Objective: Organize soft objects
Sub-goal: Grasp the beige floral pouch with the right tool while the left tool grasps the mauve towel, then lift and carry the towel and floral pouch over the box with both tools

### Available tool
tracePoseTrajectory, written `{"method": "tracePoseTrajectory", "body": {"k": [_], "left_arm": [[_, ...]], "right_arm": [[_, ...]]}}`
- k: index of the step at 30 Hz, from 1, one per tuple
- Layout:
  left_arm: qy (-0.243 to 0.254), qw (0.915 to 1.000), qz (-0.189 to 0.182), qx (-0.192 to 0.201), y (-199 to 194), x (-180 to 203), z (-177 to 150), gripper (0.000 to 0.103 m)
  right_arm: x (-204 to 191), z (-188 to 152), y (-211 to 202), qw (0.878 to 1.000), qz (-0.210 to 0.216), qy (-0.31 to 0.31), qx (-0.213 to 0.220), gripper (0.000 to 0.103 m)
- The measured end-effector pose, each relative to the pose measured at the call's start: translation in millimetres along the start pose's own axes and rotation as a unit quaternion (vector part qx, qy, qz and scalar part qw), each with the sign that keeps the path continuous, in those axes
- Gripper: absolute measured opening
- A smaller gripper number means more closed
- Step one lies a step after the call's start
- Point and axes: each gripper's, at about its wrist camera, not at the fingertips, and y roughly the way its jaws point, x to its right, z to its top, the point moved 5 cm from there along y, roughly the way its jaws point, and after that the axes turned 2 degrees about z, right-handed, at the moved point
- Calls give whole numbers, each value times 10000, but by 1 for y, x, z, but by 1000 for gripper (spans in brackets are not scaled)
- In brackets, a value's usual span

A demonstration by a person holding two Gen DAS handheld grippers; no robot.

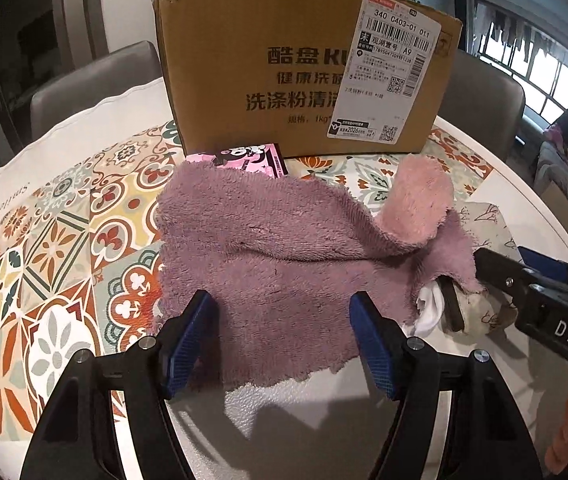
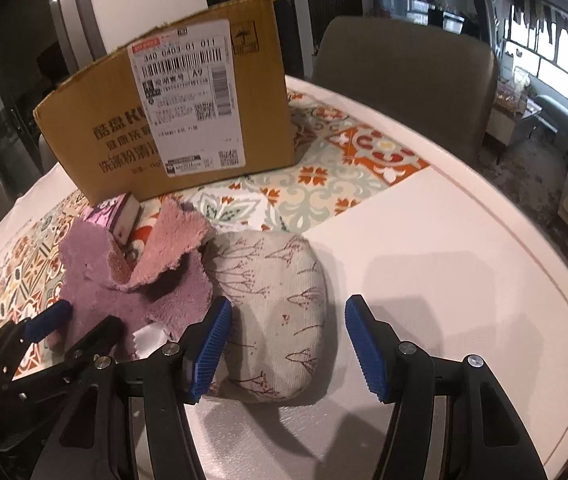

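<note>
A purple fleecy cloth lies spread on the table, its far right corner folded over to show a pink underside. My left gripper is open, its blue pads over the cloth's near edge. A beige printed cushion lies to the right of the cloth, partly under it; in the left wrist view only its end shows. My right gripper is open, its jaws on either side of the cushion's near end. The cloth also shows in the right wrist view. A cardboard box stands behind.
A small pink packet lies between cloth and box. A patterned tile mat covers the left of the round white table. Grey chairs stand behind the table. A white scrap sits by the cushion.
</note>
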Motion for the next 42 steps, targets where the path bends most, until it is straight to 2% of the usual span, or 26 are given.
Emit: {"method": "tracePoseTrajectory", "body": {"k": [2, 7, 10, 13, 15, 17, 23, 34, 42], "left_arm": [[16, 10000, 9, -2, 0, 0, 0, 66], [96, 9999, -56, 57, -2, 5, 1, 41], [76, 9999, -74, 78, -3, 6, 1, 28], [79, 9999, -89, 92, -5, 7, 0, 17], [80, 9999, -107, 97, -5, 9, 0, 14], [89, 9998, -115, 99, -6, 9, -1, 13], [57, 9997, -176, 178, -20, 13, 1, 12], [-2, 9969, -67, 781, -74, 14, 21, 12], [-56, 9919, 14, 1266, -112, 13, 37, 12]], "right_arm": [[1, -2, 3, 10000, 29, 44, -46, 61], [2, -8, 3, 9999, 88, 103, -46, 59], [1, -9, 1, 9999, 126, 76, -53, 39], [1, -9, -1, 9999, 107, 47, -42, 28], [2, -8, -3, 9999, 110, 48, -24, 22], [1, -7, -7, 9999, 122, 18, 5, 17], [1, -5, -21, 9998, 106, -42, 137, 15], [4, 5, -54, 9986, 156, 7, 506, 14], [0, 16, -78, 9963, 220, -76, 825, 12]]}}
